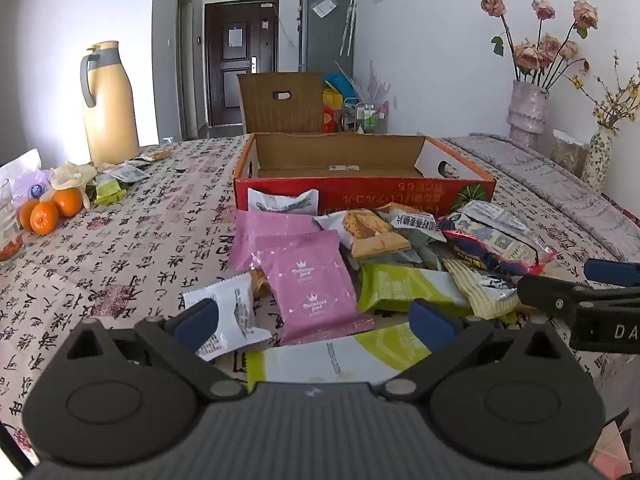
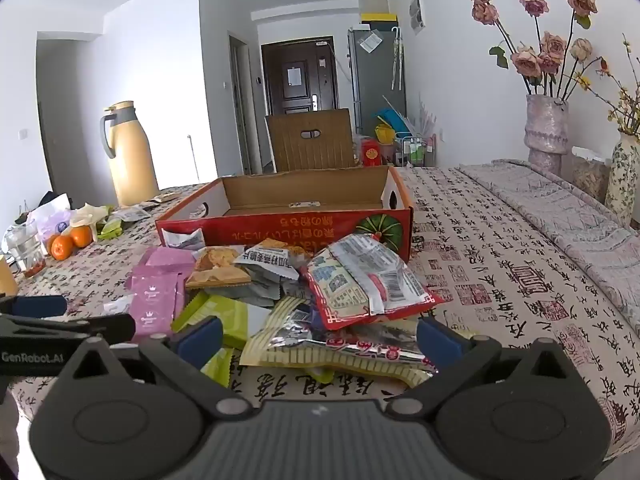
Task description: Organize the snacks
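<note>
I am holding the left gripper (image 1: 314, 320) and right gripper (image 2: 320, 334) wide open and empty, low in each frame, facing the snack pile (image 2: 288, 292) at centre. I am judging the red box (image 2: 280, 204) behind it empty, so I should pinch one top packet flat and lift clear of its near wall. Bare tablecloth (image 2: 500, 280) at right gives swing room.

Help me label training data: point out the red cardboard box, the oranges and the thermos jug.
red cardboard box (image 1: 360, 194): left wrist view, red front wall.
oranges (image 1: 45, 217): left wrist view, front orange's skin.
thermos jug (image 2: 134, 164): right wrist view, yellow body.
</note>
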`<action>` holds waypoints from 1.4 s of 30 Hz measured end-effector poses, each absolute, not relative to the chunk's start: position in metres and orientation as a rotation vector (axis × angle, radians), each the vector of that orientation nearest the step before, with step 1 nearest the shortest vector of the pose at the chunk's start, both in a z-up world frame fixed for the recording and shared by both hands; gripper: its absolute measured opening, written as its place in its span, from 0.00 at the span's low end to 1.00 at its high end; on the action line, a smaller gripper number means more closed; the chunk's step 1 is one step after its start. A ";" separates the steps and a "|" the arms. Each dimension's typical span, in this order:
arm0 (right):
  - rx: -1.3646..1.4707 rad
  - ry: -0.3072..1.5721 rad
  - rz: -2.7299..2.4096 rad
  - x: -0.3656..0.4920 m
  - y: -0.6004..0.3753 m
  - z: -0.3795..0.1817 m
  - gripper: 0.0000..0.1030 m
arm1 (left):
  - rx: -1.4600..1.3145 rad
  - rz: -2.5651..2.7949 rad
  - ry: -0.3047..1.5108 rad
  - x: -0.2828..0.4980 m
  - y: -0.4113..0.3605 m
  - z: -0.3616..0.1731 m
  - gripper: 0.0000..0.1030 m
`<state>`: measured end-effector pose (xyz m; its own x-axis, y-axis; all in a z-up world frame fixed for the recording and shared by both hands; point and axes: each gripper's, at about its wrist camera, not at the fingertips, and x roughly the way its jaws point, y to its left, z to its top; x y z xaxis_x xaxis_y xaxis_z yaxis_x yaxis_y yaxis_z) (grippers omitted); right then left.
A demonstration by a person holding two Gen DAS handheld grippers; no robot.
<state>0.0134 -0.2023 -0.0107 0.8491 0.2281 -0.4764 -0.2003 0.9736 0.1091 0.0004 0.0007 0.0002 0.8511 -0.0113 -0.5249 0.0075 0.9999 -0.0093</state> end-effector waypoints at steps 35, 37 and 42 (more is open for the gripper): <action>0.064 0.529 0.223 0.015 -0.203 -0.017 1.00 | -0.009 -0.016 0.561 0.000 0.000 -0.006 1.00; 0.063 0.529 0.223 0.015 -0.203 -0.017 1.00 | -0.011 -0.016 0.562 0.000 0.000 -0.006 1.00; 0.064 0.530 0.223 0.015 -0.203 -0.016 1.00 | -0.010 -0.015 0.562 0.000 0.000 -0.006 1.00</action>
